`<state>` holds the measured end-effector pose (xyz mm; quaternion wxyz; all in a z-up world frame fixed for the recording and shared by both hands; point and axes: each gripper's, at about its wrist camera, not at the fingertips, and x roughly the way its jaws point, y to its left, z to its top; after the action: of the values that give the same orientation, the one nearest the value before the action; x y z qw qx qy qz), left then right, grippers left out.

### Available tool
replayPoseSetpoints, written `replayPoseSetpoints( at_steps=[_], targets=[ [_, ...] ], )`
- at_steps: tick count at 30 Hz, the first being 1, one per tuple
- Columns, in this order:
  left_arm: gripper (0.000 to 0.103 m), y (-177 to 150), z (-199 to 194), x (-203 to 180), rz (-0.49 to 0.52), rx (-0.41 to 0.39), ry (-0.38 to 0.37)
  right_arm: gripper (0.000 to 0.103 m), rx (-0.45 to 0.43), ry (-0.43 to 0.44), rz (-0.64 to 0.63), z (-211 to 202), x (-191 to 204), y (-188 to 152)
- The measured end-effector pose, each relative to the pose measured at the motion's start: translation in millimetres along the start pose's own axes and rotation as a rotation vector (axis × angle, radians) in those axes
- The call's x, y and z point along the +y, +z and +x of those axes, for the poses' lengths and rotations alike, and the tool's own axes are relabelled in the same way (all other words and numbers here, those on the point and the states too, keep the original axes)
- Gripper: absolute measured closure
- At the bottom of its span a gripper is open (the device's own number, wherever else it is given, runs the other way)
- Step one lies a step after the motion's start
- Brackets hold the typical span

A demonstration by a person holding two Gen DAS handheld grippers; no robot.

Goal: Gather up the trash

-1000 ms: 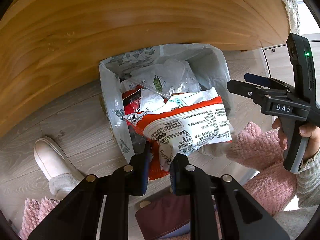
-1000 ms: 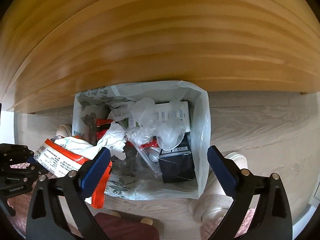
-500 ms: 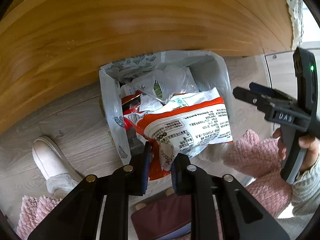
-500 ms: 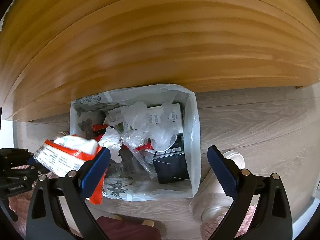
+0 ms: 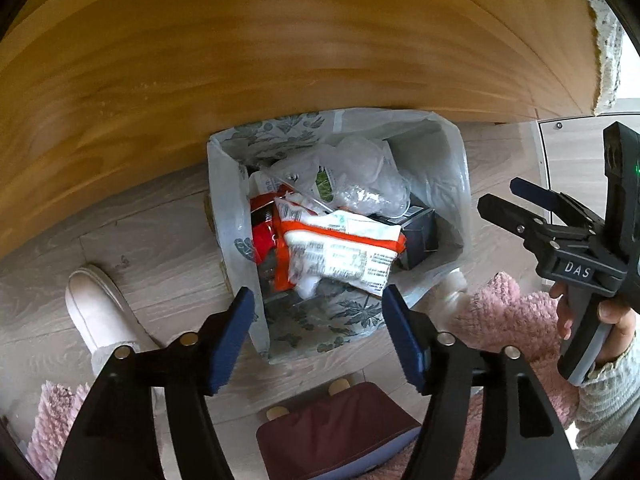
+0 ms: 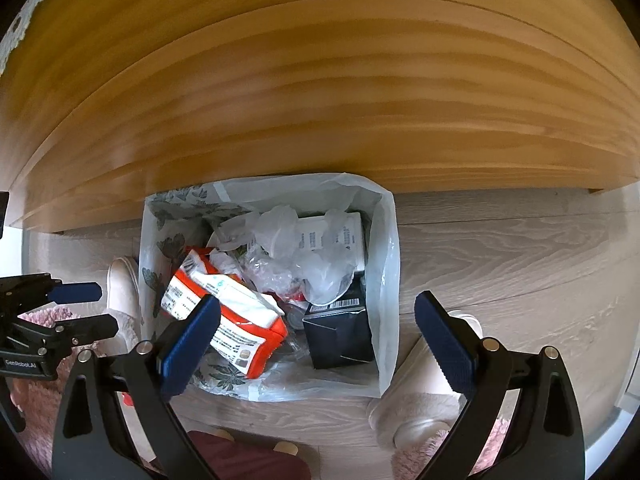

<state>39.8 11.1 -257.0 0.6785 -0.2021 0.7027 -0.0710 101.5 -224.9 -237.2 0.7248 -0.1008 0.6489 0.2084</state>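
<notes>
1. Two grippers here. The left gripper [image 5: 318,330] has its jaws opening with nothing pinched between them; the right gripper [image 6: 316,338] is spread wide and empty too. Both hang over the bag.
2. One trash bag [image 5: 456,168], a white plastic one with a grey leaf print, standing open on the floor. It lines some kind of bin, can't tell what sort.
3. One orange-and-white packet [image 5: 340,256] lies loose inside the bag, on top of the pile, near its left wall. That's the trash in question.
4. Also in there: one black box [image 6: 340,336] with a barcode, one white box [image 6: 320,236] with small print, one red wrapper [image 5: 262,228], and a bunch of crumpled clear plastic [image 5: 360,176]. Can't count those pieces.
5. Two pale slippers [image 5: 96,312], one on each side of the bag, with fuzzy pink trouser legs above them.
6. Floor [image 6: 500,248] is grey wood-look planks. A big wooden panel [image 5: 280,48] rises right behind the bag.
7. Writing: "DAS" on the right gripper's body in the left view, "GenRobot.AI" on the left one's body in the right view. The packet's print is too small to read.
</notes>
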Motion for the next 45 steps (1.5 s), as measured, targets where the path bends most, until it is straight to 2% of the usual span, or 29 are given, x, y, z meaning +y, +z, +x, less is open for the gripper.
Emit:
replayPoseSetpoints(
  at_steps=[5,7,10,14,17,33,45],
  targets=[
    [0.014,-1.6,5.8,2.0,-0.010,0.023,0.031,0.010,0.009,0.000,-0.004,0.6,0.2,-1.3],
    [0.012,-2.6,10.1,5.0,-0.024,0.039,0.049,0.010,0.014,0.000,-0.006,0.9,0.5,-2.2],
    [0.008,-5.4,19.7,14.7,-0.071,0.082,0.033,0.010,0.029,0.003,-0.013,2.5,-0.1,-5.2],
    [0.008,-11.7,35.9,31.6,-0.171,0.157,-0.001,0.010,0.045,0.004,-0.024,4.4,0.0,-8.4],
    [0.008,-15.8,40.7,34.1,-0.191,0.172,0.001,0.010,0.056,0.008,-0.034,6.3,1.3,-11.2],
    [0.008,-19.3,42.9,27.9,-0.179,0.179,-0.007,0.010,0.087,0.021,-0.054,6.2,9.3,-20.4],
    [0.008,-21.1,29.4,18.2,-0.149,0.150,-0.027,0.010,0.084,0.041,-0.073,-2.2,16.5,-23.6]
  ],
)
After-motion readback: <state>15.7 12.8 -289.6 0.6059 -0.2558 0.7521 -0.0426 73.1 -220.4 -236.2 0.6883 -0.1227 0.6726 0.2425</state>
